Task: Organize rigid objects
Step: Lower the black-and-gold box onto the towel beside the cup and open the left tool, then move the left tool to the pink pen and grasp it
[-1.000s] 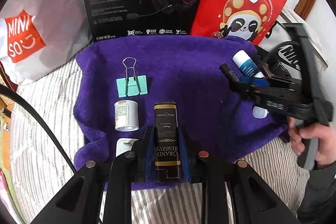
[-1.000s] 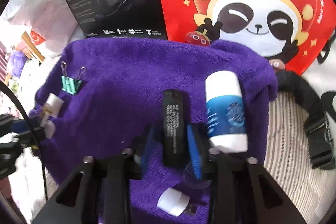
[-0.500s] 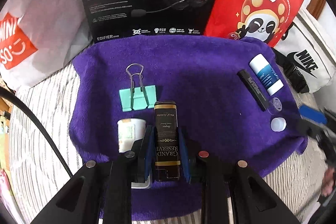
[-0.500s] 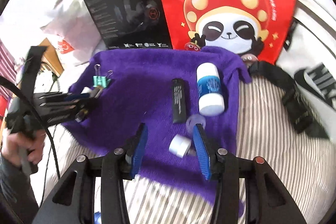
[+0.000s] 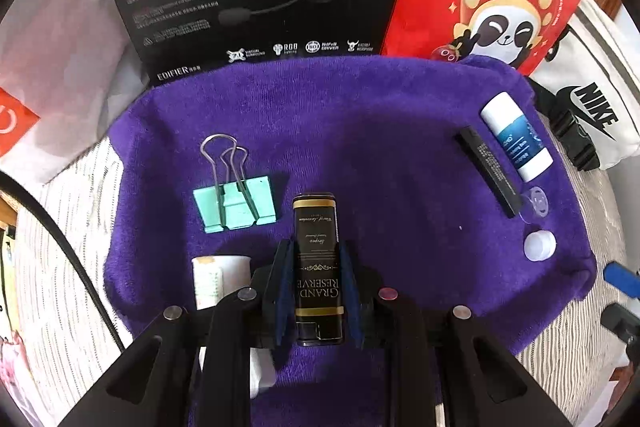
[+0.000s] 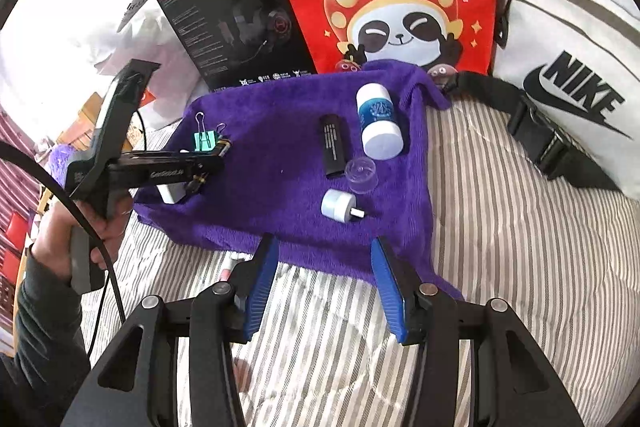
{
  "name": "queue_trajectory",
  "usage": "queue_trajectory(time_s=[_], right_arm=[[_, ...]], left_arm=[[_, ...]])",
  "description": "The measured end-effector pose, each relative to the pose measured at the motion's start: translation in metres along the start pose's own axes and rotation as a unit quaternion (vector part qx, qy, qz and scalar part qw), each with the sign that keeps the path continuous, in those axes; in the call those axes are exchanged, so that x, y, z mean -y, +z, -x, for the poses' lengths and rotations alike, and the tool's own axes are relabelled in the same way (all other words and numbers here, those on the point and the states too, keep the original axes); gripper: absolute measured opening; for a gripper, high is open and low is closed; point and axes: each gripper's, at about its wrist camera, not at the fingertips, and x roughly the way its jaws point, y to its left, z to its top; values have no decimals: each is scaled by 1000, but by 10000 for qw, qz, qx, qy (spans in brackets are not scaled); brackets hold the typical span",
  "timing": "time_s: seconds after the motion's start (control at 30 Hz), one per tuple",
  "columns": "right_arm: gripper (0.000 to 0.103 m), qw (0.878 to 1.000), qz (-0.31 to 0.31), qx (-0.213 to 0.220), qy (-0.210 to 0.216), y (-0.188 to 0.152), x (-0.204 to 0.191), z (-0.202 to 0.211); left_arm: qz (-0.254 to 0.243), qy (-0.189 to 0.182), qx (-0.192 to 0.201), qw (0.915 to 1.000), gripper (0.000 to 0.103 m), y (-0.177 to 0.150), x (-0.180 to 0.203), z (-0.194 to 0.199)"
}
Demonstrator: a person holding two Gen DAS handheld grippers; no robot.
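The left gripper (image 5: 318,291) is clamped on one black box (image 5: 318,263), whose long axis points to 12 o'clock, low over the near edge of the purple towel (image 5: 360,131). The right gripper (image 6: 326,283) has its fingers wide apart, holding nothing, above the striped sheet (image 6: 500,227). On the towel lie one clip (image 5: 234,205) at 10 o'clock, one white jar (image 5: 214,279) at 9 o'clock, and one black stick (image 5: 490,171), one tube (image 5: 516,143) and two caps at 2 o'clock.

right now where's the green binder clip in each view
Left wrist: the green binder clip lies left of centre on the purple towel, just left of the black box held in the left tongs.
Right wrist: the clip is small, at the towel's far left edge, by the left tongs' tip.
Shared landmark: the black stick.
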Motion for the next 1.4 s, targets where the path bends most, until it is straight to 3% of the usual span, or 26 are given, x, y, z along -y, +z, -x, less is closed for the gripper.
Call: queue_trajectory(time_s=[0.5, 0.67, 0.83, 1.03, 1.27, 1.4], right_arm=[[48, 10000, 0, -77, -30, -11, -1, 6], [49, 10000, -11, -14, -45, -16, -1, 15], [49, 10000, -23, 64, -44, -21, -2, 26], [52, 9999, -1, 144, -96, -28, -5, 38], [52, 9994, -76, 245, -217, -39, 0, 56], [52, 9990, -140, 296, -311, -47, 5, 65]], left_arm=[[-138, 109, 25, 9998, 24, -10, 6, 3], [-169, 55, -77, 9998, 39, -22, 12, 9], [-139, 175, -101, 9997, 39, -37, 14, 17], [-258, 176, 194, 9993, 39, -54, 26, 53], [-576, -125, 384, 9975, 39, -88, 53, 87], [-569, -254, 302, 9976, 39, -105, 59, 88]])
